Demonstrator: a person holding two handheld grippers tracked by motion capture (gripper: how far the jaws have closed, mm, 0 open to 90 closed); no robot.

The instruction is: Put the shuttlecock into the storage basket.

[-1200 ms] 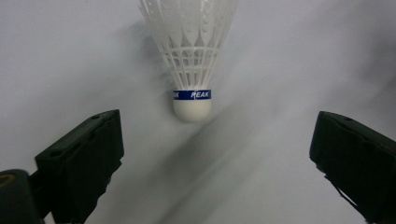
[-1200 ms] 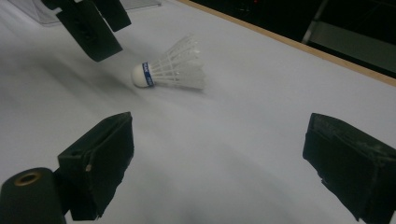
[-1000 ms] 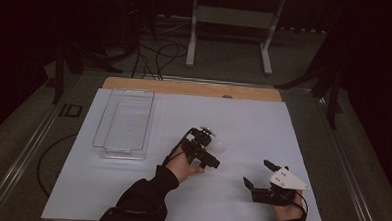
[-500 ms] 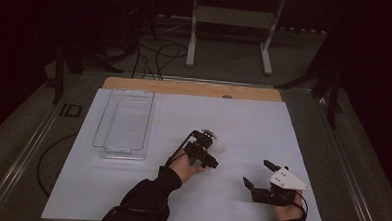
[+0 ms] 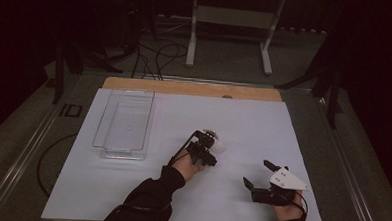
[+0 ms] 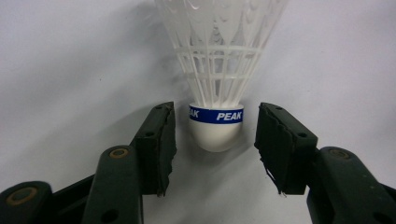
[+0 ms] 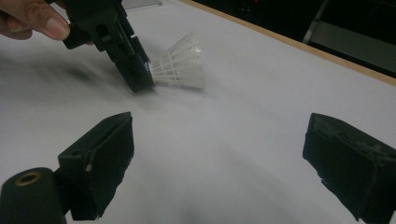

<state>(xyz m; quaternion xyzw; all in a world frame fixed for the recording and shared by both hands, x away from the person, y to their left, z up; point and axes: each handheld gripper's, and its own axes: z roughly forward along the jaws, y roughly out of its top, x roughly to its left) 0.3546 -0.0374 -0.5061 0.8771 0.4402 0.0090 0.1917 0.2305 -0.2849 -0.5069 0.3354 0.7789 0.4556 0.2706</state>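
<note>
Closing on the cork: left gripper, fingers apart, lately narrowing, cork between them untouched. Shuttlecock lies on its side on the white table, skirt pointing away. Cork to be kept centred and squeezed gently. Right gripper rests apart, fingers spread, nothing held. Clear tray stands at left.

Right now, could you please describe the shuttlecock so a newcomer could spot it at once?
On the white table sheet, right of the clear plastic tray, the shuttlecock lies between the left gripper's jaws, which have just been closing, not yet touching. Its white mesh skirt and blue PEAK band mark it out.
</note>
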